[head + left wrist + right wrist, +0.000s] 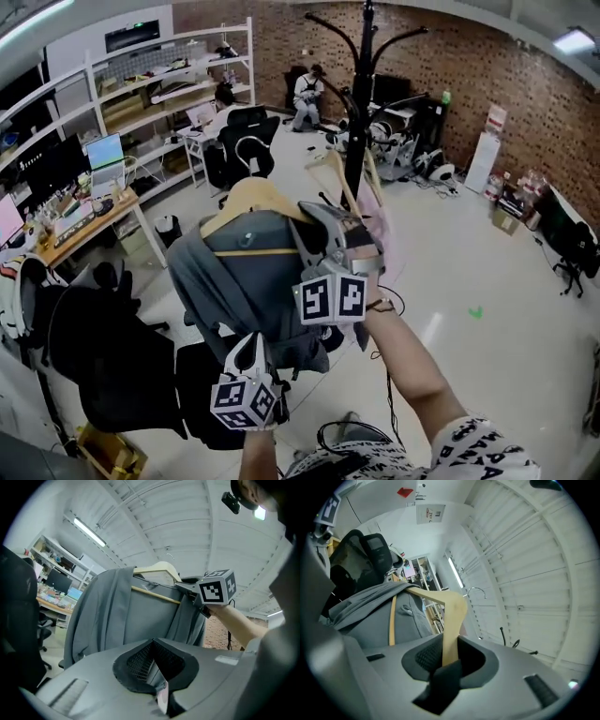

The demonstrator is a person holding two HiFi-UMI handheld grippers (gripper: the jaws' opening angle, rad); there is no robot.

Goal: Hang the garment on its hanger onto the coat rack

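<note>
Office floor (469, 253), brick wall (487, 75) behind, black coat rack (361, 94) ahead; grey garment (244, 281) on its wooden hanger (253, 197) is held in the air, short of the rack.
Right gripper (449, 660): jaws partway closed, clamped on the hanger's wooden arm. Left gripper (157, 677): jaws pinched on a fold of cloth low down. Likely handling: cloth is soft and light, and it'll swing and could slide off the smooth wood if tilted. Hanger is stiff, so it's the right grab point; leave the metal hook (477, 592) free. Desks, shelving and office chairs (244, 141) crowd the left side.
</note>
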